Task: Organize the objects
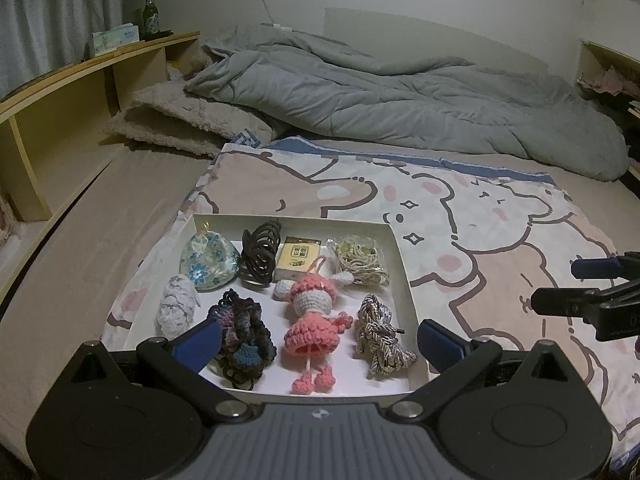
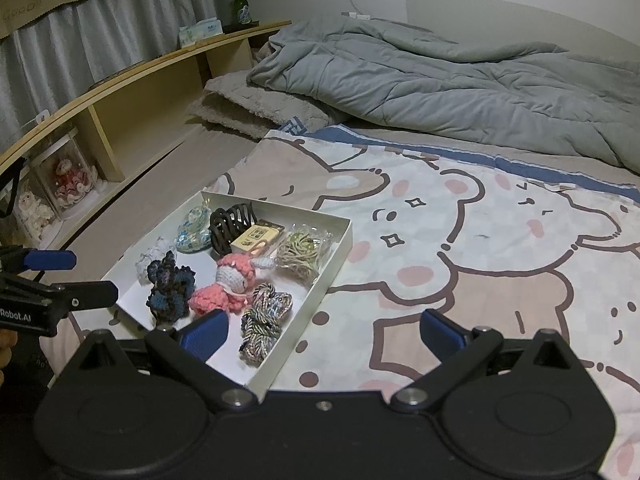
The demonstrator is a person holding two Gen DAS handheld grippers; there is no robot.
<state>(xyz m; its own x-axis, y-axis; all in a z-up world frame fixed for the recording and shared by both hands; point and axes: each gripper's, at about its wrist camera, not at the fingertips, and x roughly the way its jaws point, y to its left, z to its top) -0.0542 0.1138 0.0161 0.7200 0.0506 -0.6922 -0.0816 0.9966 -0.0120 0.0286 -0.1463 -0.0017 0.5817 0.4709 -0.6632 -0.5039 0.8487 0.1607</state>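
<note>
While a rumpled grey quilt [image 1: 400, 96] lies at twelve o'clock on the bed, the shallow white box [image 1: 394, 240] rests on the bear-print cloth [image 1: 500, 216], packed with a pink crocheted doll [image 1: 312, 316], braided cords [image 1: 378, 334] and a ribbed dark hair claw [image 1: 260, 254]. Left hand-held gripper [image 1: 318, 340] hovers above it, gaping and empty; right hand-held gripper [image 2: 324, 334] likewise at three o'clock.

Black hand-held gripper [image 1: 320, 346], blue pads [image 1: 200, 340]
</note>
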